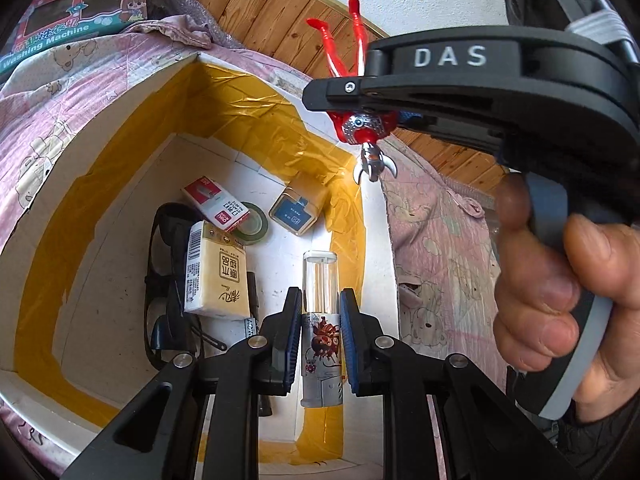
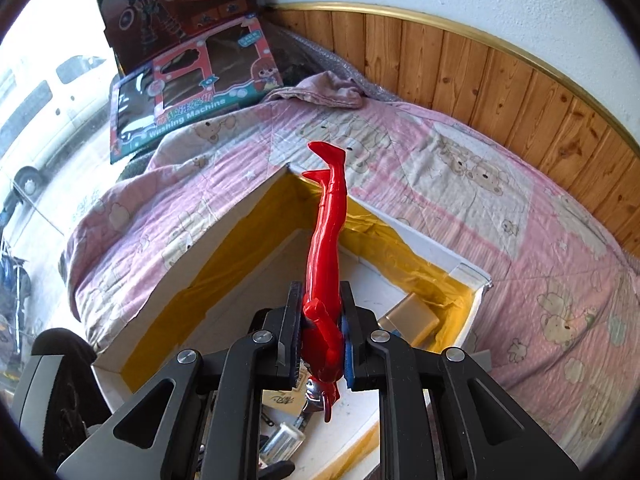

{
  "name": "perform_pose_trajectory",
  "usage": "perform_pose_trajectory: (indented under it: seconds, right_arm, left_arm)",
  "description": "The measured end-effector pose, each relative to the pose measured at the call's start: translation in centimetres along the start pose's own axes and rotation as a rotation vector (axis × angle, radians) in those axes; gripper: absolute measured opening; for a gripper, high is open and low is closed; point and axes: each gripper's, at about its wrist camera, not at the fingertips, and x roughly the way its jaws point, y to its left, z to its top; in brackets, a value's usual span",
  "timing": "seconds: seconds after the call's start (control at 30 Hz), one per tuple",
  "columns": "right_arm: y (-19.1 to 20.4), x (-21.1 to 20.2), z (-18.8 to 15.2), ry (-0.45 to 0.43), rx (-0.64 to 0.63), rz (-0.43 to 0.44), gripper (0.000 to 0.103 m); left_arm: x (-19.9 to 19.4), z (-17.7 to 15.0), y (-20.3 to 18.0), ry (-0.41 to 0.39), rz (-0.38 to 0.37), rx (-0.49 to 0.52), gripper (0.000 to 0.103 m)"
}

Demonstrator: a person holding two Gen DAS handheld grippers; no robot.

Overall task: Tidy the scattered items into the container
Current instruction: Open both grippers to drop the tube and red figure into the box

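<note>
- Container: white cardboard box w/ yellow tape lining its inner walls (image 1: 240, 92), set on a pink bear-print quilt (image 2: 460, 184); open top, both grippers held above it.
- Already inside, on box floor: pale yellow tissue pack (image 1: 218, 272), red-and-white staple box (image 1: 216, 200), green tape roll (image 1: 254, 226) partly under the staple box, small gold tin w/ blue label (image 1: 298, 210), black-framed glasses (image 1: 168, 280) along the left wall. Most of the tidying is judged done.
- Left gripper (image 1: 320, 340): closed on a clear cylindrical tube w/ printed cartoon label (image 1: 322, 320), pads pressed to both sides; tube is held over the box interior, not yet set down.
- Right gripper (image 2: 320, 344): clamped on a red plastic action figure (image 2: 326, 248) at the torso, legs pointing away from the camera, silver head hanging below the jaws; figure is over the box, not yet released.
- Left to do, as judged: both held items to be lowered and let go. No loose items are seen on the visible quilt.
- Hidden/unclear: box's near corner is blocked by the gripper bodies; a dark object under the tissue pack can't be identified; quilt areas behind the grippers are cut off, so stray items there can't be ruled out.
- Toy boxes by the wall ("Washing Machine" box (image 2: 188, 92)) – unclear whether part of the task.
</note>
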Motion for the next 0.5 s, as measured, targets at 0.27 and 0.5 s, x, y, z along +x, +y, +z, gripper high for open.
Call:
perform_pose_trajectory:
  seconds: [0.27, 0.5]
  right_arm:
    - [-2.8, 0.9, -0.5, 0.020, 0.100, 0.011, 0.050]
    - [-2.4, -6.4, -3.7, -0.130, 0.196, 0.180, 0.050]
  left_arm:
    - [-0.3, 1.1, 1.3, 0.019, -0.010, -0.007, 0.034]
    - [-3.6, 0.4, 0.6, -0.023, 0.021, 0.041, 0.034]
